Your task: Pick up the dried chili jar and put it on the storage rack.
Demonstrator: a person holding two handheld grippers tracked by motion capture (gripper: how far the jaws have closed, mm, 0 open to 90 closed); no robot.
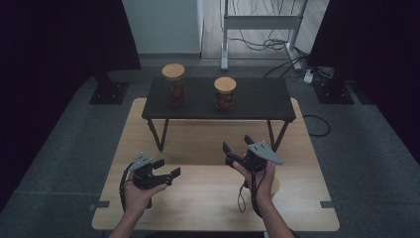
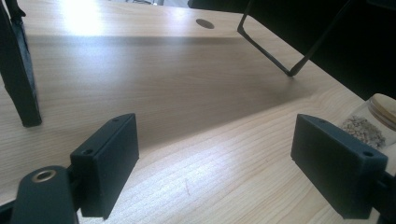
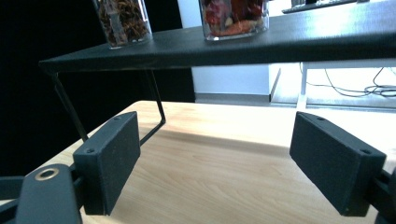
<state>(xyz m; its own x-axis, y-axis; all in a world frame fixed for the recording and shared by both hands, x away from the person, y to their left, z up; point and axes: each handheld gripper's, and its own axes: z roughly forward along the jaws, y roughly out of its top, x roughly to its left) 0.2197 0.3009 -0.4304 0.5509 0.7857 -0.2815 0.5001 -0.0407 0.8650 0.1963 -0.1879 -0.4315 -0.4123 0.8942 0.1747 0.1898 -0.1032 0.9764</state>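
The right gripper (image 1: pixel 238 145) hangs just above the wooden table (image 1: pixel 208 203) with its jaws spread and nothing between them, aimed toward the low black shelf (image 1: pixel 257 101) that stands on the far half of the table. In the right gripper view the shelf's dark edge runs level across the top, and two glass jars sit on it: a taller jar (image 3: pixel 122 21) of dark brown stuff and a shorter jar (image 3: pixel 233 16) of red pieces, each capped with a round wooden lid in the high view. The left gripper (image 1: pixel 168 168) rests low over the near tabletop, its jaws also wide apart and empty, pointing across toward the right. Beyond its far jaw, in the left gripper view, a third jar (image 2: pixel 373 121) with pale flakes and a wooden lid stands on the table — the nearest thing to either hand, partly hidden behind the right forearm from above. The risk, as I judge it, lies in that closeness: the right hand or its trailing cable could knock this jar over while the gripper reaches forward. A reach for the shelf jars carries another hazard — a jaw coming in low could strike the shelf edge or one of its thin legs (image 3: pixel 70 109), and the jars could topple.
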